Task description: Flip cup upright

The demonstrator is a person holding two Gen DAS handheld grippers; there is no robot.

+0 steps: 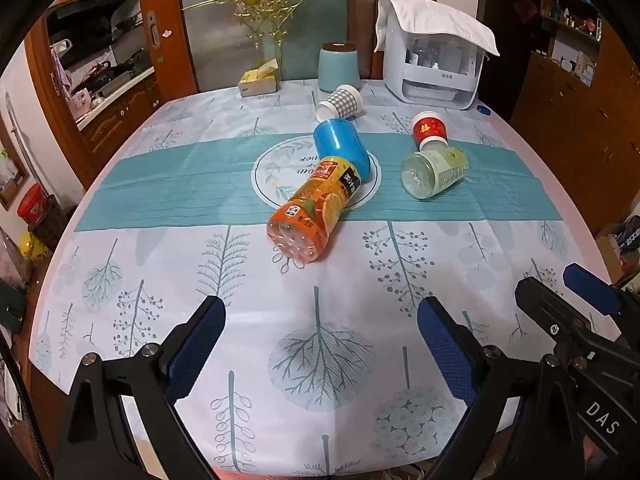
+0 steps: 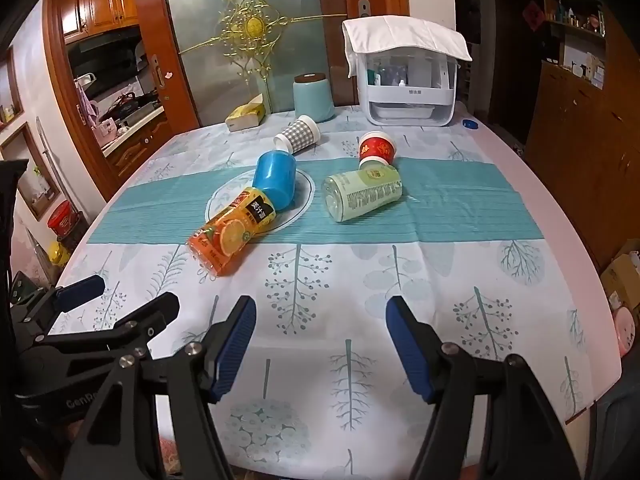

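A blue plastic cup (image 1: 341,148) (image 2: 275,178) lies on its side at the middle of the table. A grey checked paper cup (image 1: 340,102) (image 2: 298,135) lies on its side behind it. A red paper cup (image 1: 429,130) (image 2: 376,150) lies tipped over to the right. My left gripper (image 1: 320,344) is open and empty over the near table edge, well short of the cups. My right gripper (image 2: 320,340) is open and empty beside it; it also shows in the left wrist view (image 1: 560,292).
An orange juice bottle (image 1: 316,208) (image 2: 232,232) lies in front of the blue cup, touching it. A pale green bottle (image 1: 434,173) (image 2: 362,195) lies by the red cup. A light blue canister (image 1: 339,68), a white appliance (image 1: 434,68) and a yellow box (image 1: 259,79) stand at the back.
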